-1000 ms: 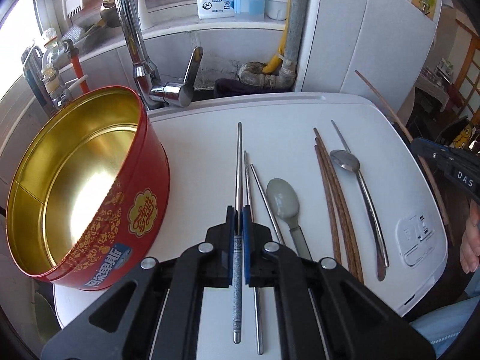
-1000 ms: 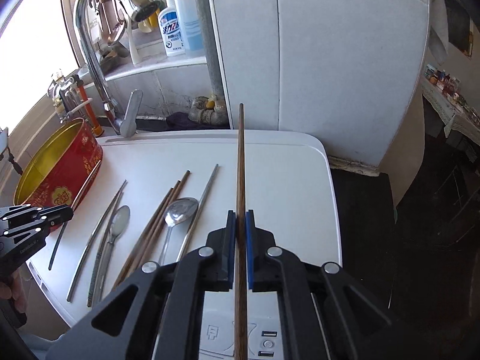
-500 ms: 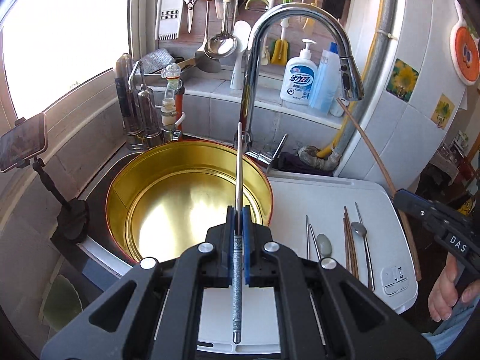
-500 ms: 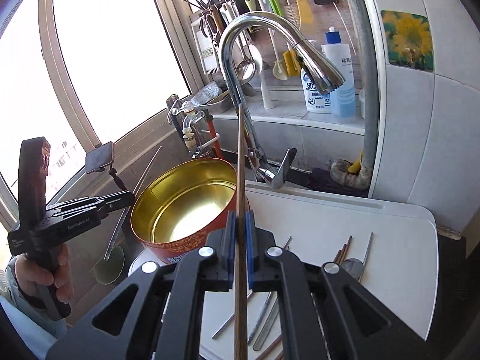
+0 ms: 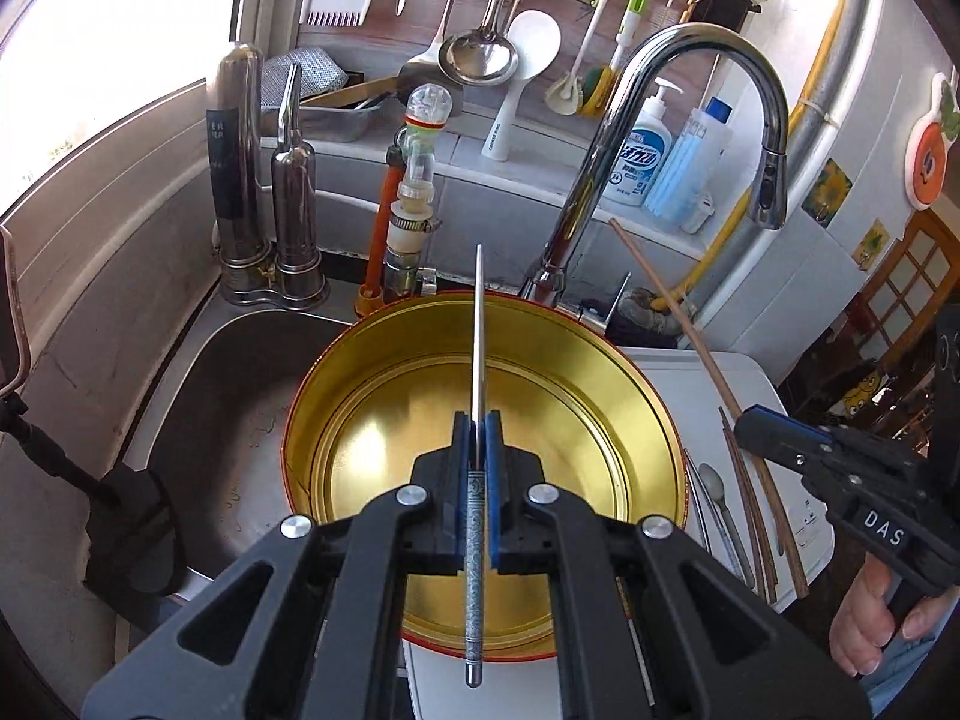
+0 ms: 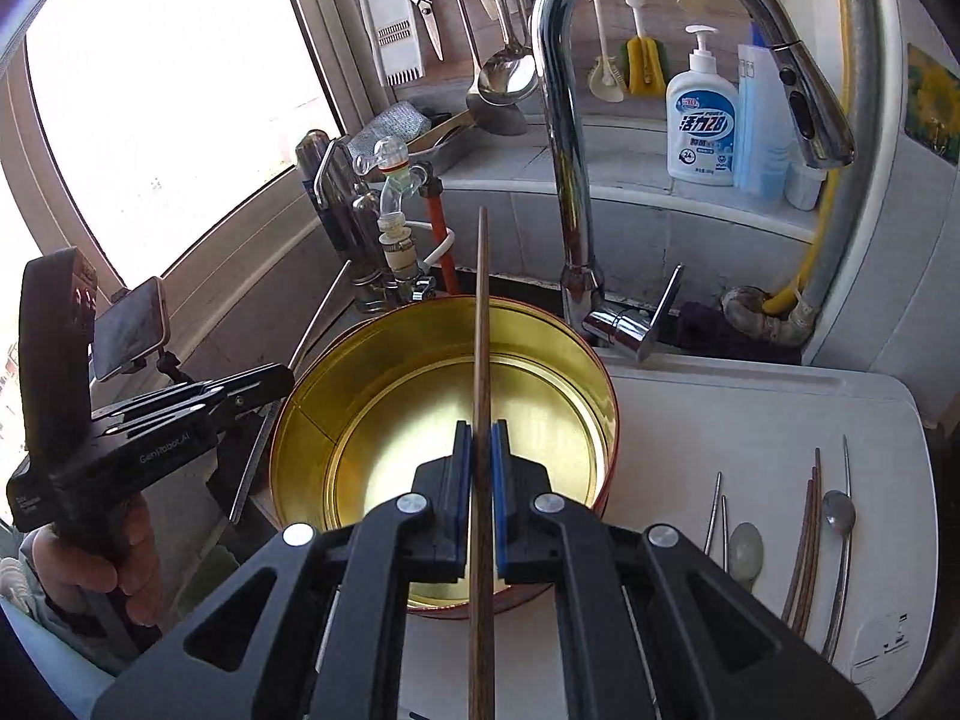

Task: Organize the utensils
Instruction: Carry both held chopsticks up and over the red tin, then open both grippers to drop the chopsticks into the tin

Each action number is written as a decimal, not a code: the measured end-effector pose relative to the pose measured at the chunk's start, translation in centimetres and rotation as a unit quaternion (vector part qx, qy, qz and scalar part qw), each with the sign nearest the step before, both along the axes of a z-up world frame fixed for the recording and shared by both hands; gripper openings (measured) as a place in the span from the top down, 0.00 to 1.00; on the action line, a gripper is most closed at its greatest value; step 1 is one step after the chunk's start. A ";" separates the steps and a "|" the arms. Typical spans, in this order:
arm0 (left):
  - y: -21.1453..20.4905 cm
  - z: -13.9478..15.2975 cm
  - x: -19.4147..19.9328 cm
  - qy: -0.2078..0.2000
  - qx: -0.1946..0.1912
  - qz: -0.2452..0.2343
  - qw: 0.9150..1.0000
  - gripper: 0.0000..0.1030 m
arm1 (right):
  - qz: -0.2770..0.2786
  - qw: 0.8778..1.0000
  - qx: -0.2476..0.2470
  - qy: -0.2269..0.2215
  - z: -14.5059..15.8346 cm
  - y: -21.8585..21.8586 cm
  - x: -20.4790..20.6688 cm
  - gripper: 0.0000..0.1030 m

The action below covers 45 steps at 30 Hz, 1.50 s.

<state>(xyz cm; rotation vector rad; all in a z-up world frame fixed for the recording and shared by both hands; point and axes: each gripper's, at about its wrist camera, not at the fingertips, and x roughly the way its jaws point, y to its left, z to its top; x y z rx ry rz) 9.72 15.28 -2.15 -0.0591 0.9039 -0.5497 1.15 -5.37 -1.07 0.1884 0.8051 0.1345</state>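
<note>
My left gripper [image 5: 477,420] is shut on a metal chopstick [image 5: 478,330] and holds it over the open red tin with a gold inside [image 5: 360,420]. My right gripper [image 6: 480,429] is shut on a wooden chopstick [image 6: 481,324], also held over the tin [image 6: 312,438]. The right gripper [image 5: 750,423] and its wooden chopstick [image 5: 672,300] show at the right of the left wrist view. The left gripper [image 6: 282,375] shows at the left of the right wrist view. Metal chopsticks [image 6: 714,510], wooden chopsticks [image 6: 807,540] and two spoons [image 6: 744,552] lie on the white board [image 6: 750,414].
A tall chrome faucet [image 6: 558,120] rises just behind the tin. The steel sink [image 5: 228,396] lies left of the tin. Bottles of soap [image 6: 702,120] stand on the ledge and tools hang on the back wall. A phone on a stand [image 6: 129,330] is at the left.
Both grippers have lifted their chopsticks off the board and swung left, from above the laid-out utensils to above the open tin. The right gripper has come closer to the tin.
</note>
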 end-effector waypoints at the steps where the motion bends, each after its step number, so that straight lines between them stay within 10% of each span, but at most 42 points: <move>1: -0.1 -0.5 0.6 0.014 -0.008 -0.007 1.000 0.95 | 0.000 1.000 0.004 0.013 -0.3 0.7 0.8 0.93; 10: -2.1 -5.1 5.3 0.127 -0.003 -0.020 0.992 0.95 | -0.046 0.983 0.070 0.166 -5.6 1.5 7.6 0.93; 35: -3.9 -9.8 6.2 0.149 0.116 -0.034 0.981 0.93 | -0.040 0.972 0.046 0.228 -10.2 2.4 11.4 0.88; 37: -4.0 -9.3 5.8 0.134 0.128 -0.034 0.982 0.83 | -0.049 0.974 0.048 0.217 -9.5 1.9 11.3 0.68; 39: -4.0 -8.8 5.5 0.119 0.131 -0.034 0.984 0.43 | -0.058 0.977 0.057 0.197 -8.6 1.5 10.9 0.51; 45: -4.3 -8.6 5.3 0.106 0.137 -0.039 0.984 0.41 | -0.046 0.980 0.052 0.189 -8.0 1.9 10.6 0.47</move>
